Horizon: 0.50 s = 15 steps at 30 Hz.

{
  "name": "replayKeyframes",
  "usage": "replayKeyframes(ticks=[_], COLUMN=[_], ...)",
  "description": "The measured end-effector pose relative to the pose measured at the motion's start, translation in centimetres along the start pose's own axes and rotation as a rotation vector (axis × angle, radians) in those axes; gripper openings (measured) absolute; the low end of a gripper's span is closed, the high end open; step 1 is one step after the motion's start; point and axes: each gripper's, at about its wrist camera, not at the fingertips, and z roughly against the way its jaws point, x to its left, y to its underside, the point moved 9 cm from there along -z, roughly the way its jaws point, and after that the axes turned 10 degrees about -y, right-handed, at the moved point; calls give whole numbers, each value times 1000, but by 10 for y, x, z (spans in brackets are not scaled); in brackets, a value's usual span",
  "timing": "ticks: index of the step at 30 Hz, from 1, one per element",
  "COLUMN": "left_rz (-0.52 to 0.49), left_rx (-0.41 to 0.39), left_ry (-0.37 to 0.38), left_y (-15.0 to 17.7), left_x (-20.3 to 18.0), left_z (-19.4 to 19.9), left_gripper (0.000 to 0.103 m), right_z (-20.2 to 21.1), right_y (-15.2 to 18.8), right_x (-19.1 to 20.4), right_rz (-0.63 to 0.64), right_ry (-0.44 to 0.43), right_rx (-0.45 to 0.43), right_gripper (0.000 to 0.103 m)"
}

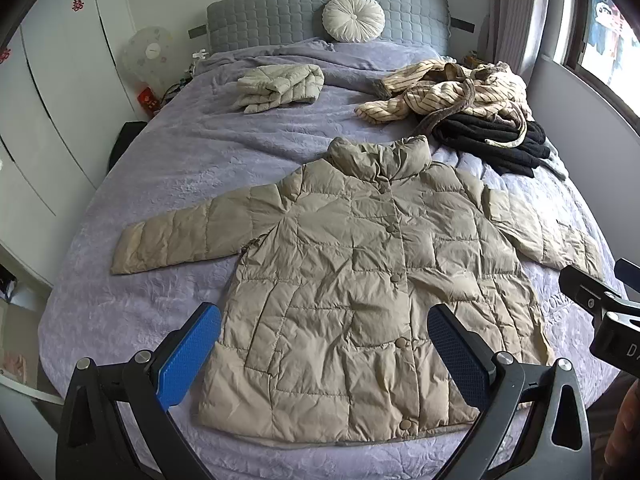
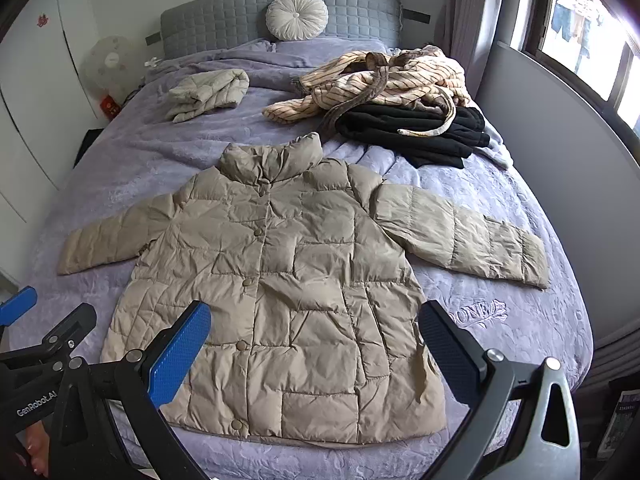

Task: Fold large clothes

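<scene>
A beige quilted puffer jacket (image 1: 360, 272) (image 2: 288, 296) lies flat and buttoned on the purple bedspread (image 1: 160, 160), front up, collar toward the headboard, both sleeves spread out sideways. My left gripper (image 1: 324, 356) hovers open above the jacket's lower hem, with nothing between its blue fingers. My right gripper (image 2: 316, 352) is likewise open above the hem and holds nothing. The right gripper's body shows at the right edge of the left wrist view, and the left gripper's body appears at the left edge of the right wrist view.
A folded pale quilted jacket (image 1: 280, 88) rests near the pillows. A striped cream garment (image 1: 452, 88) is heaped on folded black clothes (image 1: 488, 140) at the back right. A round white cushion (image 1: 354, 18) leans on the grey headboard. A fan (image 1: 148, 54) stands left; wall and window are on the right.
</scene>
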Motion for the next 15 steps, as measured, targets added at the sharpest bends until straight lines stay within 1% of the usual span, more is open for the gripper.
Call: replayKeyframes(ticks=[15], left_rz=[16], left_rx=[12], left_ry=[-8], left_y=[3], left_x=[10], left_z=[-1], left_gripper=[103], right_z=[3], right_y=[-1], right_x=[5], right_rz=[7], right_ry=[1], right_rx=[10], right_gripper=[103])
